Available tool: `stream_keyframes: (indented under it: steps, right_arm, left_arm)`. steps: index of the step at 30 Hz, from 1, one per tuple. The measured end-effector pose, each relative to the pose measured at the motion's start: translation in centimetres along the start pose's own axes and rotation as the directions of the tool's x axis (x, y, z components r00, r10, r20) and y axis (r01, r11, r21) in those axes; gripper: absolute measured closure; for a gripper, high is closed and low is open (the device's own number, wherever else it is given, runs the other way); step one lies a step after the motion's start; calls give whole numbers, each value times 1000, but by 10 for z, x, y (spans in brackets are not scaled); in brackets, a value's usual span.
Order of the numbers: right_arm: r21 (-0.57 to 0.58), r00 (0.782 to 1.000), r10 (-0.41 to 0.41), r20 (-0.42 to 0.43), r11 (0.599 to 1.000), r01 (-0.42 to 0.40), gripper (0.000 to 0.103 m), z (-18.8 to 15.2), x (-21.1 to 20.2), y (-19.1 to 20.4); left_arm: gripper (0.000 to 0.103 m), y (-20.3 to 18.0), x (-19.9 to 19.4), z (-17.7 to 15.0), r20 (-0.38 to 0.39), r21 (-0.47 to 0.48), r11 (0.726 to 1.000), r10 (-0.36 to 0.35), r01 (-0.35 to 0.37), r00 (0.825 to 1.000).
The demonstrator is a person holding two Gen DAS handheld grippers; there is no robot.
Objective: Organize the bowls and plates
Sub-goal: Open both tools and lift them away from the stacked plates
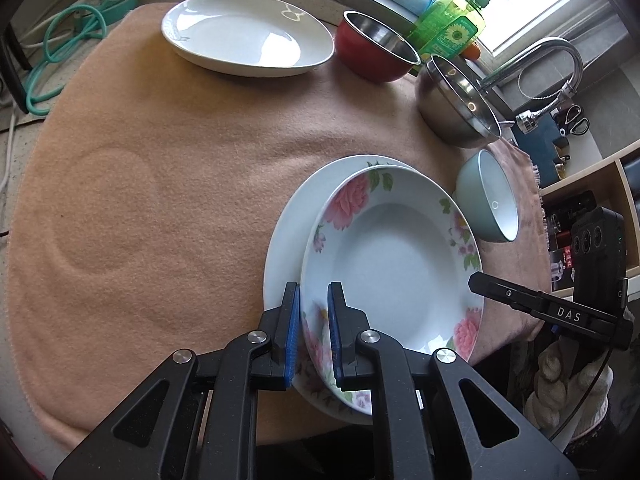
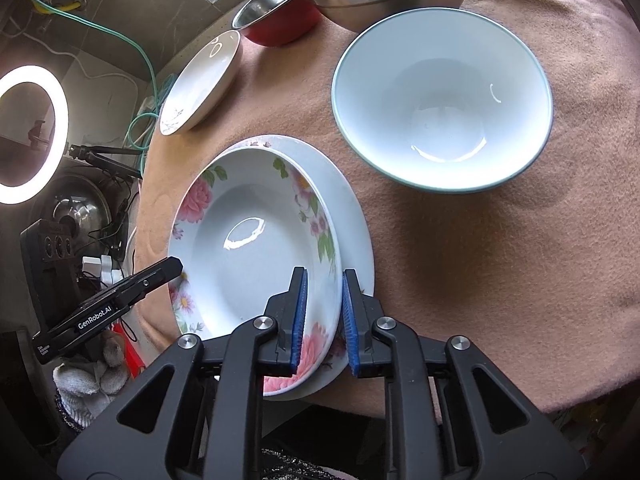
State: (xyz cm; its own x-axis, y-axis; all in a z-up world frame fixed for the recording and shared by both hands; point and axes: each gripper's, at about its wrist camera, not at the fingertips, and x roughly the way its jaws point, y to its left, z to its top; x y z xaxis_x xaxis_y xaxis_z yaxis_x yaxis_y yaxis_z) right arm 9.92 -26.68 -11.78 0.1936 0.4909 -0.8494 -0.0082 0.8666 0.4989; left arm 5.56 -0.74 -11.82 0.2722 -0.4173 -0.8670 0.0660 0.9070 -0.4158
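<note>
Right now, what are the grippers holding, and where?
Both straddle the flowered plate's near rim, left gripper and right gripper; pads look slightly off, so no firm hold.

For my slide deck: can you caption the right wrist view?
Right gripper straddles the rims of a floral plate stacked on a white plate, beside a pale bowl.

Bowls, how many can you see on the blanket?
3: a red bowl at the back, a steel bowl beside it, and a pale green bowl nearest the stacked plates. Others may be hidden.

Three plates — floral [image 1: 392,248], plain white [image 1: 288,232], oval [image 1: 240,32] — and three bowls: red [image 1: 360,56], steel [image 1: 444,112], pale-green [image 1: 472,188].
</note>
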Motion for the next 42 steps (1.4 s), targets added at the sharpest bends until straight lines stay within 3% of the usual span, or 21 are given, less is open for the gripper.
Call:
stream_keyframes:
  steps: [8,13,34,38,42]
  right_arm:
    - [-28,999,-32,27,999,33,78,-2,-6,5]
    - [-43,997,-46,69,998,49,64,-3,-21,7]
    - [-156,966,48,253,988,-8,64,0,-79,26]
    - [-208,966,100,238,977,-50,63,4,-85,32]
    - [-245,967,96,237,969,-36,57,6,-92,35]
  left_arm:
    - [88,1,-5,0,14,-5,1000,1,0,1000]
    - [88,2,-17,0,48,-16,1000,-5,6,999]
    - [88,-3,-48,-2,157,-76,997,37,-25,987]
    - [88,-5,-53,-3,180,-93,995,51,-35,982]
    - [88,-10,-57,-4,206,-106,993,64,-42,977]
